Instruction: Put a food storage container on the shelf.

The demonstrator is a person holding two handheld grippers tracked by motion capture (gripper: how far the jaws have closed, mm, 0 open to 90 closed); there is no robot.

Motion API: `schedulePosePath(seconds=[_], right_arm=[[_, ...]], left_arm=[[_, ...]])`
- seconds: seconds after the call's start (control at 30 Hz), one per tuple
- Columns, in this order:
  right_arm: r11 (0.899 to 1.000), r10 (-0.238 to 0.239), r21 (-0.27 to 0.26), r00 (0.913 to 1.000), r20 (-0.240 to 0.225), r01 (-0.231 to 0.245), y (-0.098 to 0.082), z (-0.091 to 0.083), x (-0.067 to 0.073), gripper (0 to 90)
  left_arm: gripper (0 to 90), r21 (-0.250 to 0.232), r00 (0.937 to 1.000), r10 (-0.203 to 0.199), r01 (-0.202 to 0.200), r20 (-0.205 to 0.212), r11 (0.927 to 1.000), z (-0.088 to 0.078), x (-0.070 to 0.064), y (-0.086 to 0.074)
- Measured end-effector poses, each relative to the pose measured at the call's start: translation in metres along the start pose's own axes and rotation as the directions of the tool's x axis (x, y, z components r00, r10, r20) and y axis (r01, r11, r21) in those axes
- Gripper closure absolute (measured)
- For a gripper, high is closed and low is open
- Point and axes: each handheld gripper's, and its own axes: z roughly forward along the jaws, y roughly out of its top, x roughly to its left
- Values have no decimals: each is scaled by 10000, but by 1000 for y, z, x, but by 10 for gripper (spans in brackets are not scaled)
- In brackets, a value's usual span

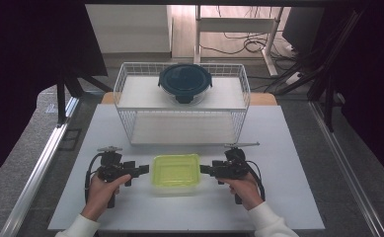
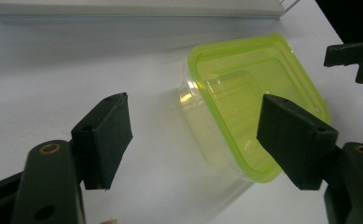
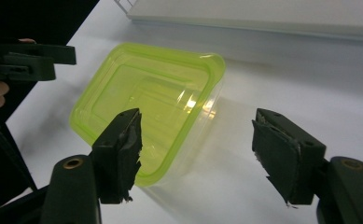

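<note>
Lime-lidded container (image 1: 176,170) sits on the white surface (image 1: 288,163), in front of the wire basket (image 1: 125,84) — between both grippers. Left gripper (image 1: 142,170) just beside its left edge, right gripper (image 1: 205,169) just beside its right — both spread, pads off it. Dark round lidded bowl (image 1: 185,82) on the basket's shelf.

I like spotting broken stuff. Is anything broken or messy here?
Yes: the black pad on the right gripper looks torn and ragged along its edge. The clear plastic box with the lime-green lid sits upright, closed and tidy.
</note>
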Motion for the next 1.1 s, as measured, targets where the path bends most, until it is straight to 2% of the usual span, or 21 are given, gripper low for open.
schedulePosePath(seconds=[0.1, 0.23, 0.43, 0.6, 0.63, 0.9, 1.03, 1.1], right_arm=[[9996, 214, 164, 9997, -74, -213, 1, 9, -1, 354], [9991, 355, 230, 9993, -83, -353, 4, 16, 1, 359], [9977, 527, 431, 9986, -64, -524, 4, 25, -1, 372], [9963, 658, 576, 9976, -210, -645, 3, 29, -3, 397], [9961, 680, 574, 9975, -212, -666, 2, 30, -5, 411], [9944, 900, 608, 9946, -515, -868, 0, 33, -8, 471], [9923, 1089, 661, 9921, -621, -1048, -2, 35, -11, 492], [9905, 1244, 676, 9893, -758, -1193, -3, 36, -11, 507]], left_arm=[[281, 219, 9997, -34, 29, 230, 9998, 7, 0, 4], [281, 273, 9995, -139, 131, 279, 9995, 8, 0, 6], [283, 413, 9973, -559, 540, 470, 9977, 14, 5, 7], [297, 533, 9927, -929, 889, 767, 9946, 22, 9, 5], [299, 584, 9901, -1094, 1046, 876, 9928, 25, 10, 5], [365, 924, 9848, -1354, 1256, 1092, 9878, 33, 10, 2], [407, 1000, 9770, -1574, 1439, 1438, 9845, 34, 10, 1], [432, 1069, 9700, -1766, 1602, 1671, 9813, 36, 11, 0]])
